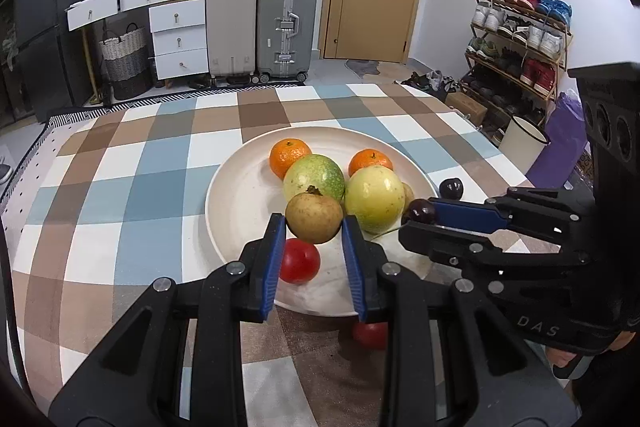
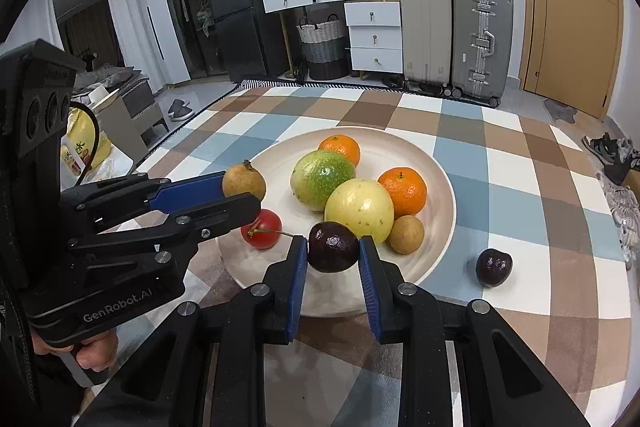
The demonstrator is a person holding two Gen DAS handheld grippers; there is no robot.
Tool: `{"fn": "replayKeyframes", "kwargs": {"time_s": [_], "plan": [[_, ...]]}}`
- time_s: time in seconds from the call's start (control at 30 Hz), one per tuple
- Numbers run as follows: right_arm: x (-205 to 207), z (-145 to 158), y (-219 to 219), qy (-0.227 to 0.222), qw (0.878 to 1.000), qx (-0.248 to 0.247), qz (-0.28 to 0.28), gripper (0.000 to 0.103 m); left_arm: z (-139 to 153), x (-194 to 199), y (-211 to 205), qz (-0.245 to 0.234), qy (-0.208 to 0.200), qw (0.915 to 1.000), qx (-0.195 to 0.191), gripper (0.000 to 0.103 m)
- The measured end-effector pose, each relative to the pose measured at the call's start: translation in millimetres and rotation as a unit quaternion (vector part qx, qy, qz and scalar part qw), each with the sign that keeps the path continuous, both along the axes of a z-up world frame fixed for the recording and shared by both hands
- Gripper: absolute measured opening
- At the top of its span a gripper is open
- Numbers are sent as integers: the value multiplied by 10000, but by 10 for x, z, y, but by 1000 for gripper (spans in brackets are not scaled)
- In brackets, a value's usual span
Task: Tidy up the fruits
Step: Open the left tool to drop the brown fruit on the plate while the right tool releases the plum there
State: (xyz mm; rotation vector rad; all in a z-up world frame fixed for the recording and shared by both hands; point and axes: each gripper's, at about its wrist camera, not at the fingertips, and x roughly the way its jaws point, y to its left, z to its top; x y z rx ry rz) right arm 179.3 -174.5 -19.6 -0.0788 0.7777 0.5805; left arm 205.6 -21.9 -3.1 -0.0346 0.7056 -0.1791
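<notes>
A white plate (image 1: 236,195) (image 2: 436,163) on the checkered table holds two oranges (image 2: 403,190), a green fruit (image 2: 320,179), a yellow fruit (image 2: 358,209), a small brown fruit (image 2: 407,234) and a red fruit (image 2: 262,229). My left gripper (image 1: 314,221) is shut on a brown round fruit (image 1: 314,217) (image 2: 244,183) above the plate's near side. My right gripper (image 2: 333,249) is shut on a dark purple fruit (image 2: 333,247) (image 1: 420,213) over the plate's rim. Another dark purple fruit (image 2: 494,267) (image 1: 451,189) lies on the table right of the plate.
A second red fruit (image 1: 370,335) lies on the cloth below the plate, partly hidden by my left gripper. Suitcases (image 1: 288,27), white drawers (image 1: 176,39), a shoe rack (image 1: 520,39) and a white bucket (image 1: 522,143) stand beyond the table edges.
</notes>
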Motion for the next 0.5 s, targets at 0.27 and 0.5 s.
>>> {"fn": "replayKeyframes", "kwargs": {"time_s": [0.27, 0.5], "plan": [[-3, -1, 1, 3, 10000, -51, -56, 31, -17, -2, -35, -97, 79, 9999, -21, 26], [-64, 40, -104, -93, 9998, -92, -127, 50, 29, -38, -52, -117, 53, 9999, 27, 36]]}}
